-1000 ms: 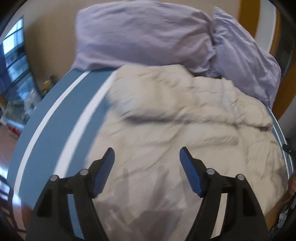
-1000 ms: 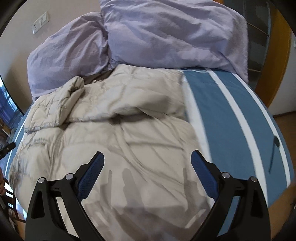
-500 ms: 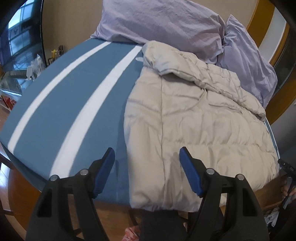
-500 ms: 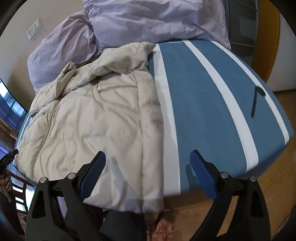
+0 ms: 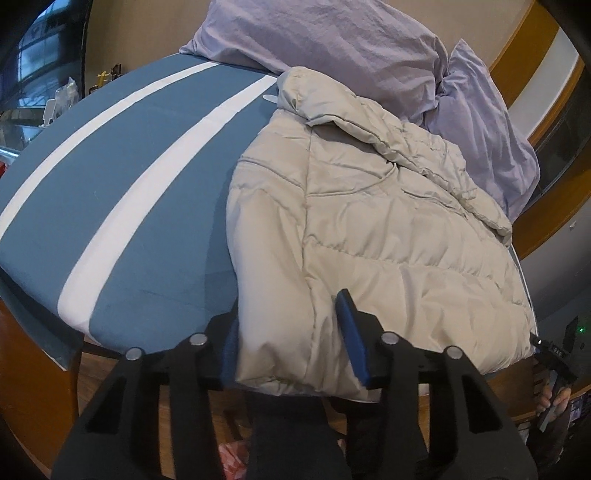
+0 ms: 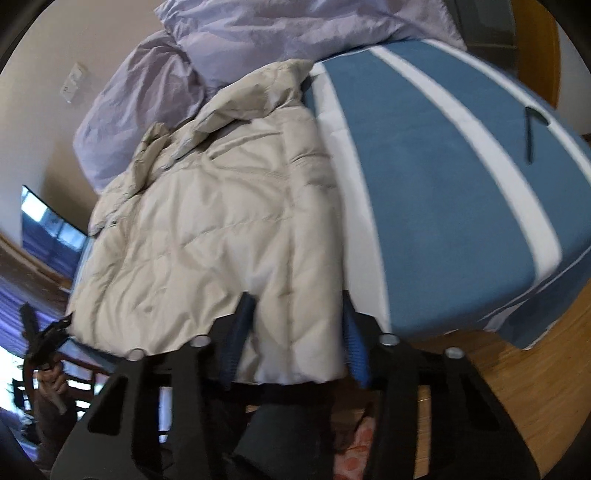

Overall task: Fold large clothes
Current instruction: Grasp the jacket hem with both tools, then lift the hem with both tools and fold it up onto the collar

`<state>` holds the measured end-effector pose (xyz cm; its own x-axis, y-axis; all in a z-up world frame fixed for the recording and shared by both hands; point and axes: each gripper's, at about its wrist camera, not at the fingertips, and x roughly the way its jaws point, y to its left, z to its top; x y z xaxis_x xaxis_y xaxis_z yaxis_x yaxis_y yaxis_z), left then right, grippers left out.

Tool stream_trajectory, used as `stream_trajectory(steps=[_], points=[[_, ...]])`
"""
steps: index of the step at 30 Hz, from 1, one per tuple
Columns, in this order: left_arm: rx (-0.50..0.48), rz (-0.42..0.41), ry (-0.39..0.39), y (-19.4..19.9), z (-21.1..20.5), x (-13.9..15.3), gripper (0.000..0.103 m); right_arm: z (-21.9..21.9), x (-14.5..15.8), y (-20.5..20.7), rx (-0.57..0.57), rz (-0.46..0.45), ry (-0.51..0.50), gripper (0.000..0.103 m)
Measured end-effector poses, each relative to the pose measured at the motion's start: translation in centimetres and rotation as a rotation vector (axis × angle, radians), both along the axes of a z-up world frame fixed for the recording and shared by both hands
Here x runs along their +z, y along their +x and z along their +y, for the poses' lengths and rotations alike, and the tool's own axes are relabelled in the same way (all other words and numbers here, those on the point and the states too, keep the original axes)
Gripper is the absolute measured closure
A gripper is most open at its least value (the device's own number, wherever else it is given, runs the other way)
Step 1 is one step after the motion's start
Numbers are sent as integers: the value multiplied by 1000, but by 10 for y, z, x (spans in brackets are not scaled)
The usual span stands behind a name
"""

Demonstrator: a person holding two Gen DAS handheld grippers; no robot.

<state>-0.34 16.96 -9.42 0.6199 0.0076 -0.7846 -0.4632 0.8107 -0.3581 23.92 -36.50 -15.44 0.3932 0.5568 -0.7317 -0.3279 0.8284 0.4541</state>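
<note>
A beige puffer jacket (image 5: 376, 229) lies spread on a blue bed with white stripes (image 5: 122, 173), its hem at the near edge. My left gripper (image 5: 291, 336) has its blue fingers on either side of the jacket's near left hem corner, closing on it. In the right wrist view the same jacket (image 6: 221, 236) lies on the bed (image 6: 443, 177). My right gripper (image 6: 295, 339) straddles the jacket's near right hem corner, its fingers pressing the fabric. The other hand's gripper (image 6: 40, 343) shows at the far left.
Two lilac pillows (image 5: 332, 33) lie at the head of the bed behind the jacket collar. A thin dark object (image 6: 530, 133) lies on the bed's right side. Wooden floor (image 6: 517, 387) lies below the bed's near edge. A window and clutter (image 5: 48, 74) stand at the far left.
Both grippers have pulled back from above the jacket to its near hem and dropped to the bed edge. Their fingers have narrowed from wide open onto the hem corners.
</note>
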Motion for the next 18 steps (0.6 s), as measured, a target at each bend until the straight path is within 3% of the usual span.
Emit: stream_trajectory(steps=[7, 13, 18], points=[[23, -21, -20, -3, -3, 3, 73, -4, 9, -7, 3, -52, 61, 89], [42, -52, -4, -3, -6, 19, 85, -3, 44, -10, -22, -181, 78, 91], [28, -93, 74, 5, -10, 49, 89, 11, 79, -5, -39, -283, 56, 91]])
